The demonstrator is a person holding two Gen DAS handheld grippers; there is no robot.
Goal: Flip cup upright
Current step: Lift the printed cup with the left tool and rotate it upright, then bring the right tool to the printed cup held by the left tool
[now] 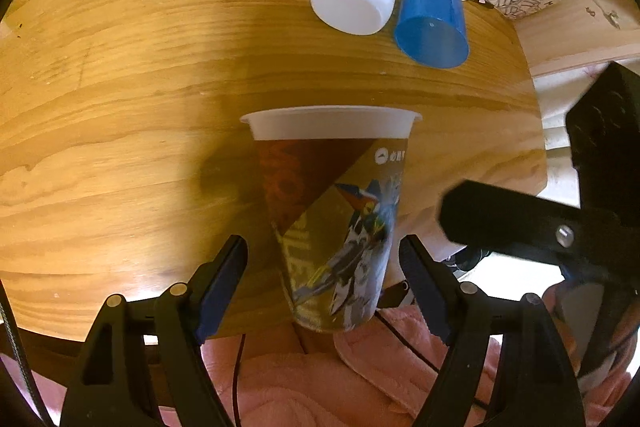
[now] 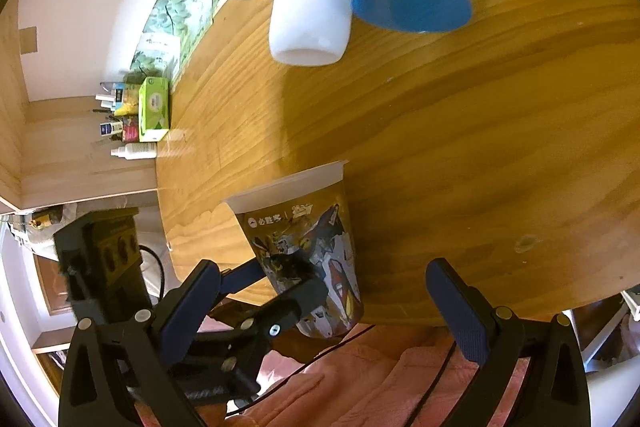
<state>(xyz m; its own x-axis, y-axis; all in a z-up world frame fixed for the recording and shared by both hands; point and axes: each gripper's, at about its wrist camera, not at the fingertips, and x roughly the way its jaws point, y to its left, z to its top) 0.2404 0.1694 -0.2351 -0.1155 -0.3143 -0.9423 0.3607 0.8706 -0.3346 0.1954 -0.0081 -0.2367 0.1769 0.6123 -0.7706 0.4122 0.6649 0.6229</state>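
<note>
Wooden table (image 1: pixel 120 87), printed cup (image 1: pixel 336 219) reading 必胜客, between spread left gripper (image 1: pixel 324 279), right gripper (image 2: pixel 336 291) spread

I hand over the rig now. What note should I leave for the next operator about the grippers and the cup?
Left gripper: open, one finger on each side of the printed cup.
Right gripper: open, holding nothing.
Printed cup: rim up, at the near edge of the table.
Done: the cup looks upright.
Left: check that it stands steady, then probably draw the left gripper back.
</note>
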